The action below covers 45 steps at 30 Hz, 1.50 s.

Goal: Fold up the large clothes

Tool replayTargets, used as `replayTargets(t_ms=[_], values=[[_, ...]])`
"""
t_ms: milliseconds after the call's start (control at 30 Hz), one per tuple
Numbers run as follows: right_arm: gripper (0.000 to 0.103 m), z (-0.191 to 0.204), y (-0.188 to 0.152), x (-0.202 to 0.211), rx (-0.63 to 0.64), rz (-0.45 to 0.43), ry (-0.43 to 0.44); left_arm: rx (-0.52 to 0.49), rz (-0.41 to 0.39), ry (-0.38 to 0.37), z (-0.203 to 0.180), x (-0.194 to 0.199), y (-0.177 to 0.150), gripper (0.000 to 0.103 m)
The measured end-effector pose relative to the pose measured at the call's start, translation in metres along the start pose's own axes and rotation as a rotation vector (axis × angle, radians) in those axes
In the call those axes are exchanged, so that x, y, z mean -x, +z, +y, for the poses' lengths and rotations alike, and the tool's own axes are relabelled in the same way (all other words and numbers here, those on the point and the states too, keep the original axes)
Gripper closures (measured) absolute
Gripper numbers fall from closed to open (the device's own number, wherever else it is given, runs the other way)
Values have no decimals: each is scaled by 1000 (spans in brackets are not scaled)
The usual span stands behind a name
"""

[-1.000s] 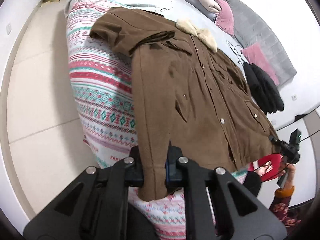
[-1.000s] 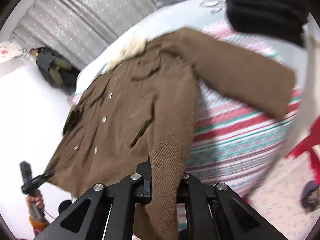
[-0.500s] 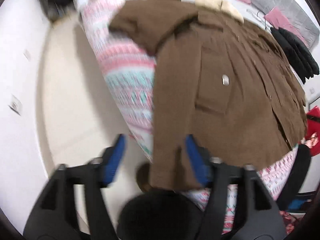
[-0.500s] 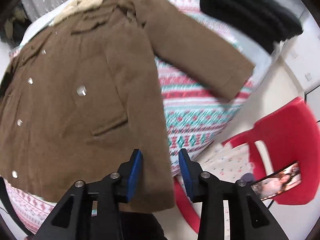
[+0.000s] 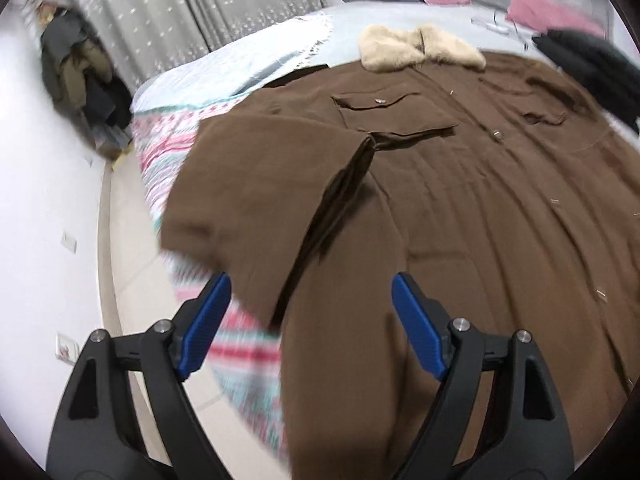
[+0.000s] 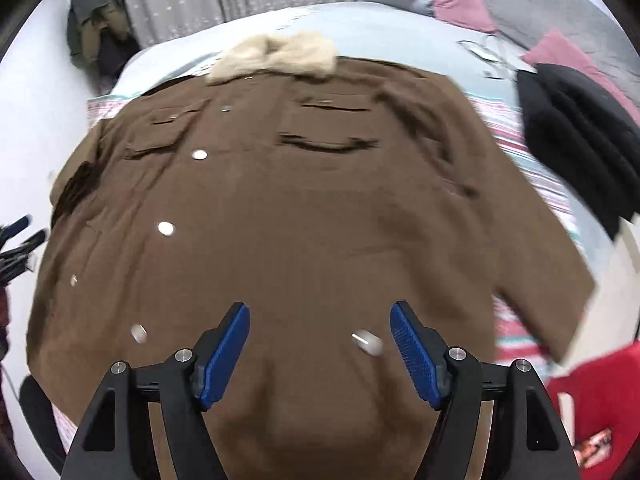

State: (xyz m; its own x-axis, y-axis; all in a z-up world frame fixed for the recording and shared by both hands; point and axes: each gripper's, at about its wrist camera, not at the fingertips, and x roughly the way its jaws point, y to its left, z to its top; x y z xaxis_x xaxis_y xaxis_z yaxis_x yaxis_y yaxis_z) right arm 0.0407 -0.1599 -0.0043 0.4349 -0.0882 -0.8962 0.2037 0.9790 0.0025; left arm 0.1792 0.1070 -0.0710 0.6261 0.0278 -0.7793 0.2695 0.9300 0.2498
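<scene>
A large brown coat (image 5: pixel 460 208) with a cream fur collar (image 5: pixel 416 46) lies front up on the bed, its silver buttons showing. Its left sleeve (image 5: pixel 256 200) rests at the bed's edge, and the right sleeve (image 6: pixel 536 276) reaches toward the other side. My left gripper (image 5: pixel 308 320) hovers over the sleeve and side seam. Its jaws are opening, with cloth below the blue pads (image 5: pixel 206 324) but none pressed between them. My right gripper (image 6: pixel 320 342) hangs over the coat's lower front near a button (image 6: pixel 367 342), and its jaws are also opening on nothing.
The striped patterned bedspread (image 5: pixel 160 152) lies under the coat. A folded black garment (image 6: pixel 576 136) sits at the right of the bed, with pink pillows (image 6: pixel 460 0) behind. A red chair (image 6: pixel 600 400) stands beside the bed. Dark clothes (image 5: pixel 76 64) hang in the corner by grey curtains.
Both grippers have let go of the coat's hem corners and opened wide. Both have swung in over the coat, which now lies flat on the bed.
</scene>
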Motion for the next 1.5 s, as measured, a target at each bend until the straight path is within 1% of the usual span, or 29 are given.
replayTargets(t_ms=[33, 100, 133, 167, 200, 233, 267, 300, 367, 433, 500, 600, 667, 733, 800, 867, 933, 1033, 1100, 1133, 1167, 1200, 1233, 1267, 1300, 1333, 1367, 1400, 1500], values=[[29, 8, 6, -10, -3, 5, 28, -10, 2, 9, -3, -11, 7, 20], [29, 21, 5, -17, -10, 13, 66, -7, 1, 32, -6, -29, 18, 22], [29, 27, 7, -25, -15, 23, 89, 1, -5, 54, -4, -35, 23, 33], [29, 33, 7, -29, -16, 29, 100, 17, -18, 78, 2, -37, 27, 58], [29, 38, 8, -36, -15, 40, 105, 43, -42, 74, 11, -34, 32, 72], [29, 40, 8, -41, -10, 54, 102, 83, -69, 45, 23, -28, 36, 95], [29, 41, 7, -45, -3, 65, 97, 122, -92, 43, 33, -21, 40, 94], [29, 40, 8, -49, -1, 71, 94, 158, -122, 61, 47, -11, 43, 95], [29, 34, 10, -55, -6, 82, 84, 209, -187, 131, 78, 11, 50, 95], [29, 27, 12, -59, -24, 89, 68, 252, -223, 198, 108, 27, 57, 95], [29, 21, 13, -60, -42, 93, 62, 289, -231, 258, 139, 35, 63, 95], [29, 16, 14, -60, -53, 93, 62, 339, -220, 352, 186, 39, 68, 95], [29, 16, 14, -60, -46, 91, 54, 361, -201, 453, 219, 32, 69, 95], [29, 17, 15, -60, -47, 92, 48, 377, -176, 529, 243, 20, 68, 95], [29, 17, 14, -58, -47, 94, 42, 396, -133, 611, 271, 3, 63, 95], [29, 15, 14, -56, -46, 94, 29, 426, -85, 649, 299, -13, 55, 95], [29, 9, 14, -54, -49, 92, 10, 456, -47, 660, 317, -27, 46, 95], [29, 0, 14, -50, -63, 92, -18, 442, 10, 702, 329, -51, 40, 94], [29, -7, 15, -49, -76, 90, -37, 435, 37, 741, 328, -64, 44, 91], [29, -14, 15, -47, -89, 84, -49, 444, 56, 768, 330, -68, 44, 87], [29, -18, 16, -45, -97, 80, -55, 480, 78, 805, 334, -71, 45, 86], [29, -27, 16, -41, -111, 71, -68, 515, 80, 825, 336, -68, 46, 86], [29, -32, 15, -38, -119, 66, -74, 543, 65, 819, 337, -62, 46, 79], [29, -41, 15, -33, -132, 59, -78, 553, 50, 797, 335, -60, 47, 62], [29, -48, 13, -30, -141, 55, -79, 550, 36, 762, 330, -57, 48, 51], [29, -59, 12, -25, -156, 49, -82, 534, 21, 729, 321, -51, 49, 34], [29, -68, 12, -21, -169, 45, -88, 511, 6, 698, 312, -44, 49, 28], [29, -80, 11, -17, -187, 41, -99, 491, -2, 665, 304, -41, 49, 28], [29, -127, 7, 0, -271, 16, -165, 447, 21, 484, 272, -28, 47, 26]])
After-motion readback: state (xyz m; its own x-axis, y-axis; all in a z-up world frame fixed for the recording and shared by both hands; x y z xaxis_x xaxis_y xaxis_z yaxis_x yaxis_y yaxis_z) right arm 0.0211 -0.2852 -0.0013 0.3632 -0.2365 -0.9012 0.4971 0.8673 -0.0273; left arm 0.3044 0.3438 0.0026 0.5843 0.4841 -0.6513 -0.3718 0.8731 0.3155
